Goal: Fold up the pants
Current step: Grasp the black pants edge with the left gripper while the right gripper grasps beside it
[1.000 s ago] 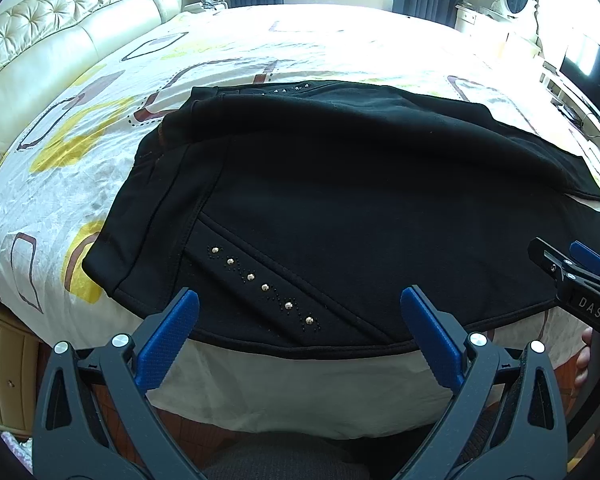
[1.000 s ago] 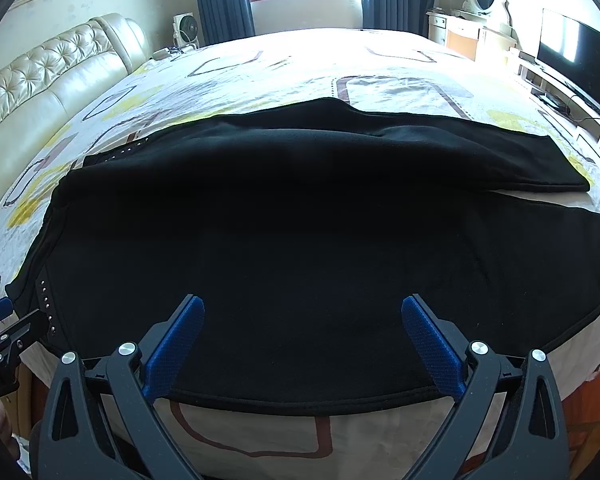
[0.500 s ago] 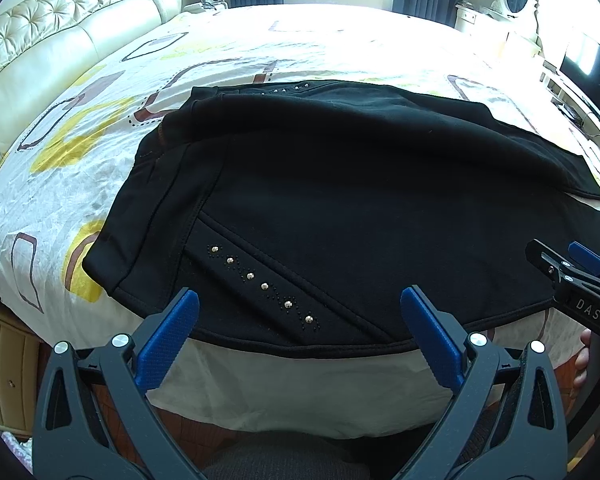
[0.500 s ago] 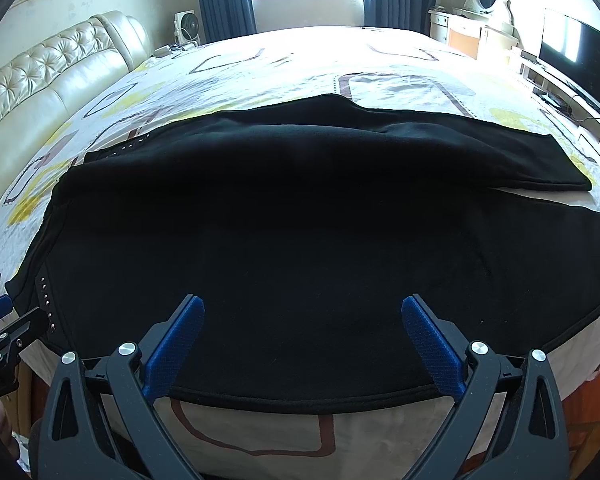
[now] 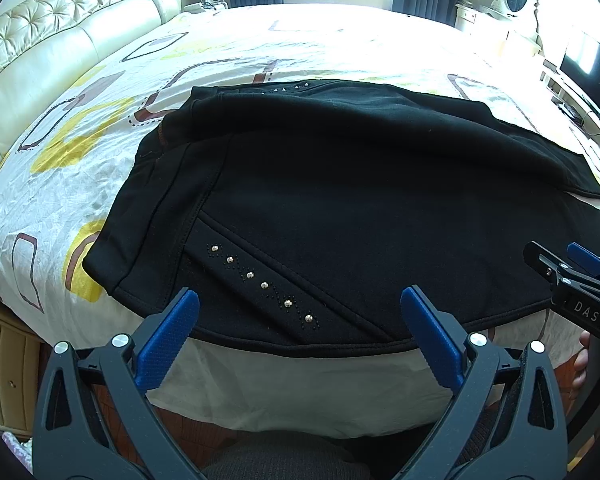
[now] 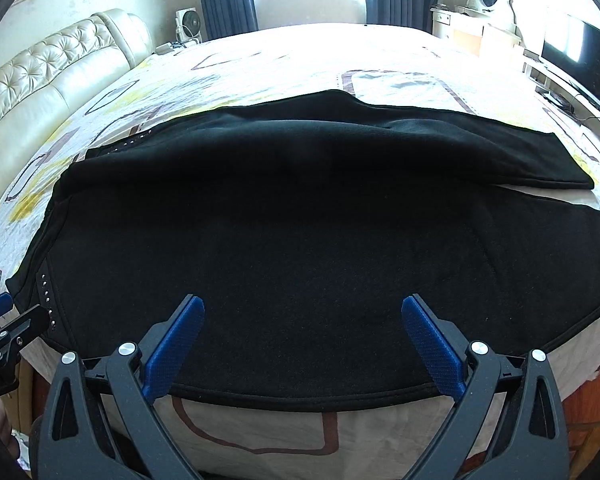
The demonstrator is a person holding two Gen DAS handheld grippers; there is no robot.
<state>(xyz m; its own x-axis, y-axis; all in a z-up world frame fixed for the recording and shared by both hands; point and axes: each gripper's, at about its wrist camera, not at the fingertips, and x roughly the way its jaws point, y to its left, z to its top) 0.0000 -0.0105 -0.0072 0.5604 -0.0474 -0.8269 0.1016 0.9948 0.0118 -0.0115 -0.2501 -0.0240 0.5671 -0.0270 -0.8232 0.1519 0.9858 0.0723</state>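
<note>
From my left wrist view I read "DAS" in pale letters on the black body of the right gripper (image 5: 580,276), off to the right of my own fingers. The left gripper (image 6: 4,320), seen from my right wrist view, carries lettering too cut off to read.

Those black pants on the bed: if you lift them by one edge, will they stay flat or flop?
The black pants would probably flop: they already drape in soft folds over the bed. The fabric looks thick, so likely fairly heavy. Its matte surface suggests an open left gripper could hold it without slipping.
</note>
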